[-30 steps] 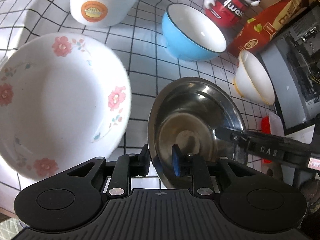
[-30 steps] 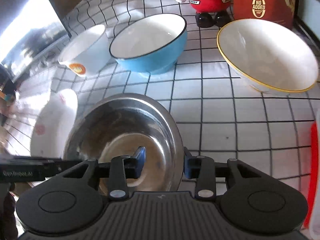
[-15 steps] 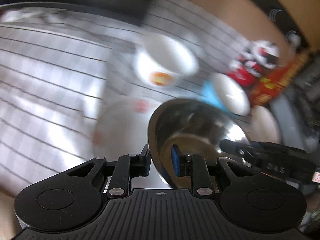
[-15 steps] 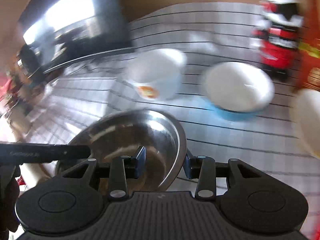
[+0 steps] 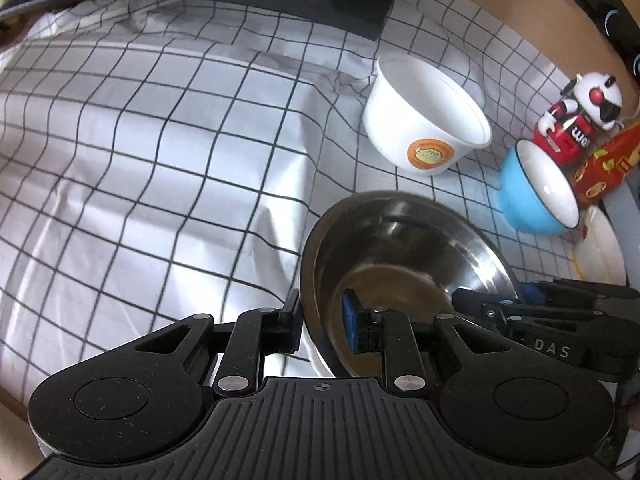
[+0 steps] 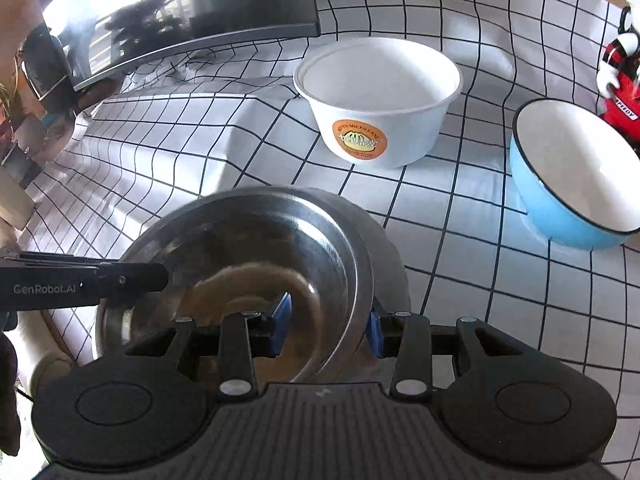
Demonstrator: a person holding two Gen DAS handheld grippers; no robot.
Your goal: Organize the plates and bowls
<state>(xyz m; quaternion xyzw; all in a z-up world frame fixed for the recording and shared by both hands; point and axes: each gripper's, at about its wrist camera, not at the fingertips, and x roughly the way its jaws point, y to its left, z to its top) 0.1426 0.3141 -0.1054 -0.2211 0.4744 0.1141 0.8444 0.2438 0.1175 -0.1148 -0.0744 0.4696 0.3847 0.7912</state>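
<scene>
While my left gripper (image 5: 320,326) and right gripper (image 6: 328,328) each pinch opposite rims of the steel bowl (image 6: 248,268), jaws narrowly set, it hangs above the checked worktop (image 5: 160,160); uneven pull could slip it onto the white tub (image 6: 380,100).

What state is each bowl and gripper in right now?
Round stainless steel bowl: empty, held by its rim on two sides, above the checked cloth.
Left gripper: shut on the steel bowl's rim.
Right gripper: shut on the opposite rim.
White paper bowl with orange label: upright, empty, on the cloth.
Blue bowl with white inside: upright, empty.
</scene>
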